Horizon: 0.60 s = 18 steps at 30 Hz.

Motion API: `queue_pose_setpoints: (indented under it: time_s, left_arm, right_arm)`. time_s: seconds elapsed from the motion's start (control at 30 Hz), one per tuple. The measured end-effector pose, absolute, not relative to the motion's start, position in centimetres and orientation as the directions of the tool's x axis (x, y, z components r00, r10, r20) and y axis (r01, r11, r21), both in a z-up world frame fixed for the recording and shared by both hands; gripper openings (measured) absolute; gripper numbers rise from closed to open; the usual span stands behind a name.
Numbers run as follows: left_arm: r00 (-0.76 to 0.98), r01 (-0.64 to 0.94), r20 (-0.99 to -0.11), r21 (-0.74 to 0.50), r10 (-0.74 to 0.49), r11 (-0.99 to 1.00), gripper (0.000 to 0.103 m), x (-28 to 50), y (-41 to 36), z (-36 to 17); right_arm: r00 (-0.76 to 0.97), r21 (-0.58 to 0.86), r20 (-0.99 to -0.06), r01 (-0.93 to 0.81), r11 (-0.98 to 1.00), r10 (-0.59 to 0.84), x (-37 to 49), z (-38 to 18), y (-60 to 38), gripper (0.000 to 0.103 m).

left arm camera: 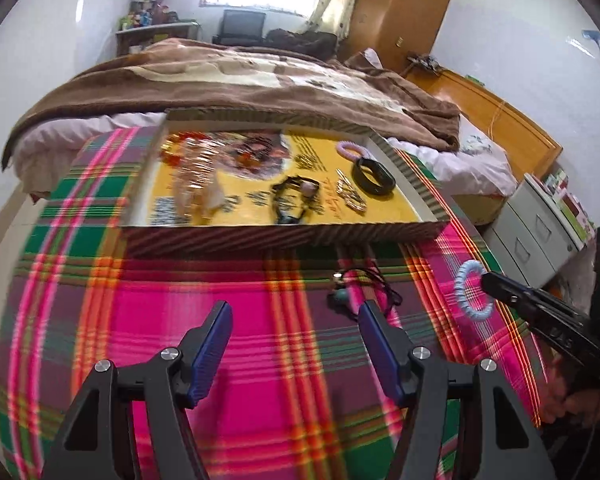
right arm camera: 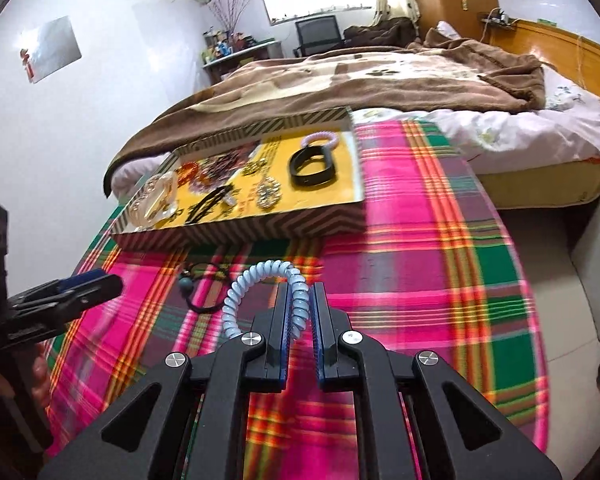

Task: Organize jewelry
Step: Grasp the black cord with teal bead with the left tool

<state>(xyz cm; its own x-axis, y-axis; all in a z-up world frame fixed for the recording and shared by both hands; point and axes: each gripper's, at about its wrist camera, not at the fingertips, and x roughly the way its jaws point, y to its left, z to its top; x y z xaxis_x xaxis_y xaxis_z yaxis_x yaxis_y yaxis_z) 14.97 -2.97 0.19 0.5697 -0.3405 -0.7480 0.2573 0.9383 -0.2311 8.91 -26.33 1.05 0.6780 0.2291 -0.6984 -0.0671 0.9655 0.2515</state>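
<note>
Our right hand-held gripper (right arm camera: pixel 300 304) pinches the light, springy pale-blue coiled plastic bracelet (right arm camera: pixel 260 280) at its five-o'clock arc; our left hand-held gripper (left arm camera: pixel 296 320) gapes empty.

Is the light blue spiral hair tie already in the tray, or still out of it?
Out. The light blue spiral hair tie is clamped in the shut right gripper above the plaid cloth, short of the tray.

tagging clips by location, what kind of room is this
Most likely a home bedroom: a bed with a brown blanket, a wooden wardrobe, and a plaid-covered table.
</note>
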Motion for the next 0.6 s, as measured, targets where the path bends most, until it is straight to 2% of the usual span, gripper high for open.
queue_pose_setpoints:
  time_s: [0.2, 0.47, 0.53, 0.6]
  left_arm:
    - [0.548, 0.298, -0.758, -0.219, -0.354, 0.929, 0.065, 16.8, -5.8, -1.0]
    - [0.526, 0.312, -0.79, -0.165, -0.314, 0.936, 0.065, 18.4, -8.2, -2.7]
    - [0.531, 0.313, -0.793, -0.144, -0.299, 0.939, 0.064, 18.4, -8.6, -3.1]
    - [0.544, 0.311, -0.793, -0.114, -0.275, 0.944, 0.057, 18.3, -8.8, -3.2]
  right_arm:
    - [0.691, 0.261, -0.69, -0.038, 0.964, 0.214, 8.3, 1.2, -28.5, 0.009]
    - [0.704, 0.271, -0.68, -0.02, 0.962, 0.206, 8.0, 1.3, -30.1, 0.009]
    - [0.705, 0.272, -0.678, -0.022, 0.962, 0.208, 8.0, 1.3, -30.2, 0.009]
    - [0.705, 0.272, -0.678, -0.025, 0.962, 0.209, 8.1, 1.3, -30.3, 0.009]
